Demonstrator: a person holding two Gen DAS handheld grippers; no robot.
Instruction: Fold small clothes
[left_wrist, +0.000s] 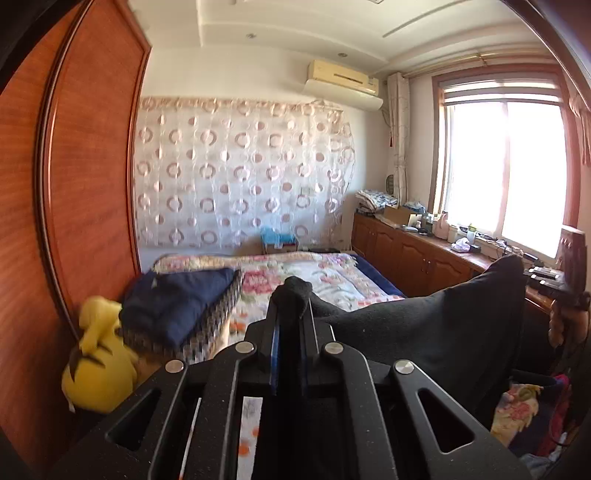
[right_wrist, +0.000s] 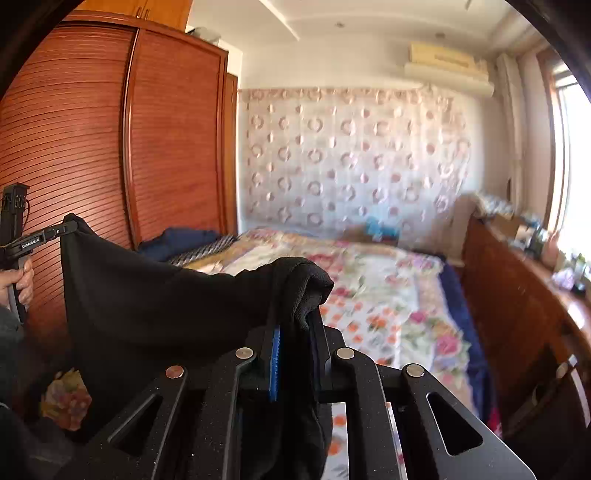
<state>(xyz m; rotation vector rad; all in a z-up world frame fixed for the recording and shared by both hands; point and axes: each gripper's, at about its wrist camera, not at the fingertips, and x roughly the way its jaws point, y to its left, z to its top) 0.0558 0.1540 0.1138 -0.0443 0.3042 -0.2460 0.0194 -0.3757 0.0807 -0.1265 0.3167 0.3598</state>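
Only legible writing: "GenRobot.AI" in white on the left gripper (right_wrist: 70, 227), read in the right wrist view, where a hand (right_wrist: 18, 282) grips its handle at the left edge. Black garment (left_wrist: 443, 325) hangs in the air above the near end of the bed (left_wrist: 332, 280), stretched between the two grippers with its top edge sagging in the middle. Left gripper's fingers (left_wrist: 280, 317) pressed together, pinching one bunched corner of the garment. Right gripper (right_wrist: 295, 306) likewise: fingers nearly together, pinching the other corner, cloth rolled over the tips and trailing down between them; blue pad visible on its left finger. Bed has a floral quilt. Along its left edge, against the wardrobe (left_wrist: 85, 177), lie a folded navy blanket (left_wrist: 177, 299) on a checked one, and a yellow plush toy (left_wrist: 99, 350) at the near left corner. Curtain (left_wrist: 240, 173) with ring pattern covers the wall beyond the far edge; air conditioner (left_wrist: 343, 81) above it. Right of the bed, a low wooden cabinet (left_wrist: 406, 251) under the window (left_wrist: 506, 173), its top crowded with bottles, boxes and folded cloth, too small to identify. The garment blocks much of the cabinet in the left view and the lower wardrobe in the right view.
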